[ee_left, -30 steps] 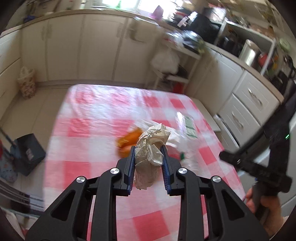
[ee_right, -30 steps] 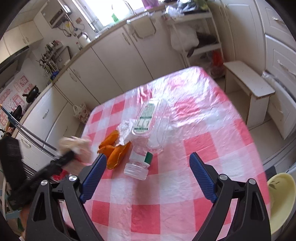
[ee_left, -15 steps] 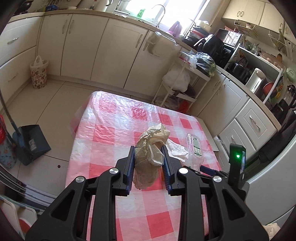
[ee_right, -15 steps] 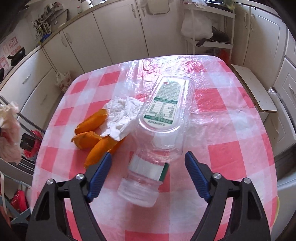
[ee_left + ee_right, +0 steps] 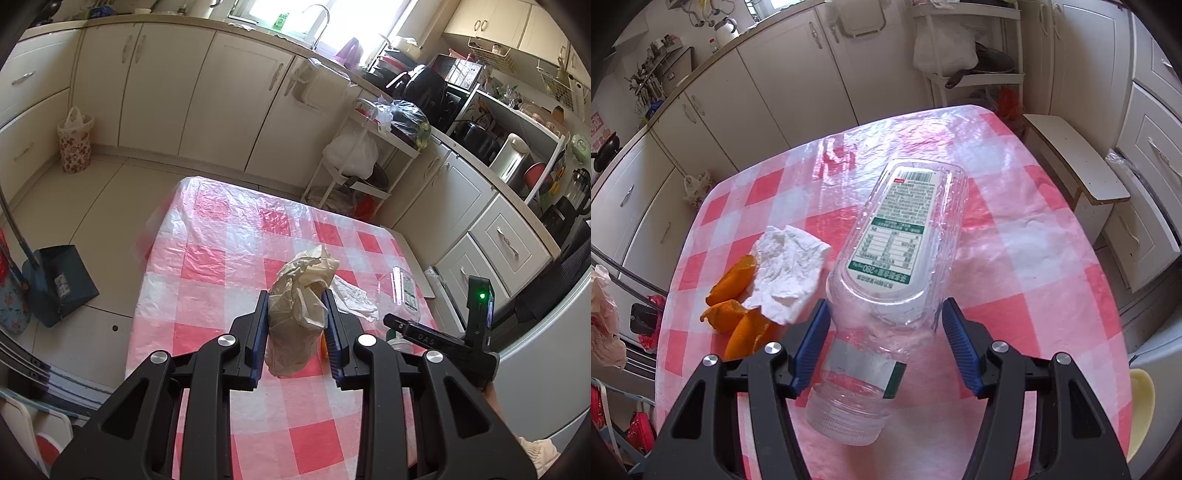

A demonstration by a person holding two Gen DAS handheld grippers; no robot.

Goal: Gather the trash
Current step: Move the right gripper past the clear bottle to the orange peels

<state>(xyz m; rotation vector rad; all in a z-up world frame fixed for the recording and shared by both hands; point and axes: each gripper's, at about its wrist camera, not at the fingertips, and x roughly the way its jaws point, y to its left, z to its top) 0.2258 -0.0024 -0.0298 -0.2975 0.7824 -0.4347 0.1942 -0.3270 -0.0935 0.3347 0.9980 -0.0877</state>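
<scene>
The left hand-held gripper is clenched on a crumpled beige bag, held above the desk. The right hand-held gripper, jaws just closing, straddles a clear plastic bottle lying on the desk; whether its pads touch the bottle I cannot tell. A white tissue and orange peels lie just beside the bottle.

Crumpled beige bag held aloft; clear bottle lying beside tissue, orange peels
</scene>
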